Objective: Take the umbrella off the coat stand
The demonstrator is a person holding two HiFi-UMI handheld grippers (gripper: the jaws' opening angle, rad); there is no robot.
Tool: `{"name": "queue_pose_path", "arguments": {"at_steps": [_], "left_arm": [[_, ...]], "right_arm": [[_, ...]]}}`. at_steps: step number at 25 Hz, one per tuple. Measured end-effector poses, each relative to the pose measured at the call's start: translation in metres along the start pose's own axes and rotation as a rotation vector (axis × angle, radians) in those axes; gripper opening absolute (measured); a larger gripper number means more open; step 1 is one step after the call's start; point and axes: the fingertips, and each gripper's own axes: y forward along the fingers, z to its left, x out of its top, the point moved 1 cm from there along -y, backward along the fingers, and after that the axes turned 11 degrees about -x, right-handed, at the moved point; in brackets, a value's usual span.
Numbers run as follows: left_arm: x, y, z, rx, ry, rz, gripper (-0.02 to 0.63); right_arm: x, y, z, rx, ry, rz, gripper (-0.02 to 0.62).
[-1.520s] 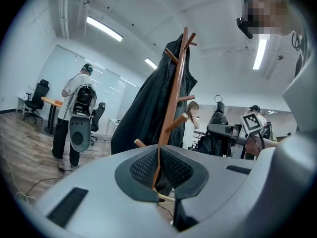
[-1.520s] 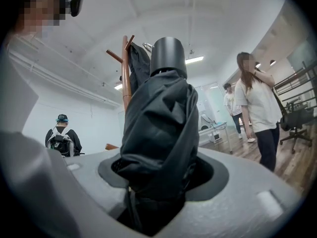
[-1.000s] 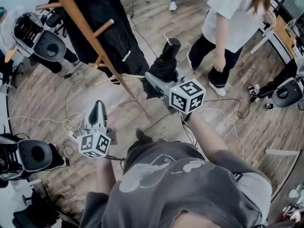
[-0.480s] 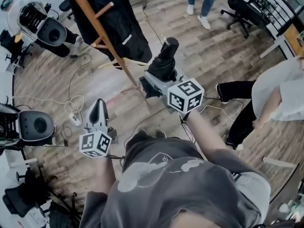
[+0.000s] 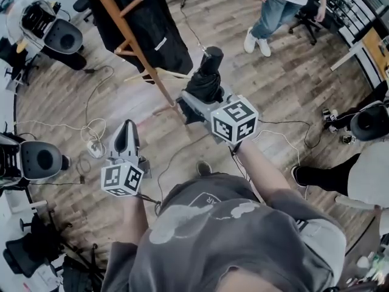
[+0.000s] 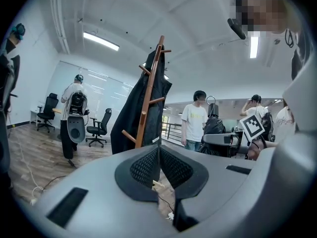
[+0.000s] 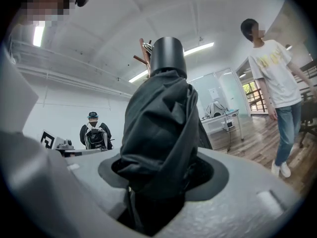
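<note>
A black folded umbrella (image 5: 206,78) with a cylindrical cap sticks out of my right gripper (image 5: 196,101), which is shut on its bunched fabric. The right gripper view is filled by the umbrella (image 7: 158,128) standing between the jaws. The wooden coat stand (image 5: 130,39) rises to the upper left of it, apart from the umbrella, with a black coat (image 5: 153,24) hanging on it. My left gripper (image 5: 126,131) is lower left, shut and empty; its pads (image 6: 148,165) meet in the left gripper view, with the coat stand (image 6: 148,100) straight ahead.
Cables (image 5: 91,126) and a power strip (image 5: 95,149) lie on the wooden floor. Black-and-grey machines (image 5: 42,160) and chairs stand along the left. A person in jeans (image 5: 270,14) stands at the top right; another (image 5: 364,175) is at the right edge.
The left gripper has shifted up and slightly toward the stand. The right gripper keeps the umbrella. The person in white walked from the top right to the right edge; another appeared at the top.
</note>
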Motion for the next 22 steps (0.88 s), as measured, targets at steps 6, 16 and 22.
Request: {"name": "queue_pose_path", "arguments": {"at_steps": [6, 16, 22], "left_arm": [[0.000, -0.037, 0.005, -0.014, -0.009, -0.005, 0.009], [0.001, -0.114, -0.007, -0.055, -0.015, -0.035, 0.009], [-0.005, -0.156, -0.007, -0.069, -0.022, -0.055, 0.009]], "right_arm": [[-0.005, -0.013, 0.041, 0.003, -0.014, -0.005, 0.270], [-0.022, -0.057, 0.113, -0.017, -0.030, 0.012, 0.270], [-0.038, -0.075, 0.154, -0.012, -0.054, 0.020, 0.270]]}}
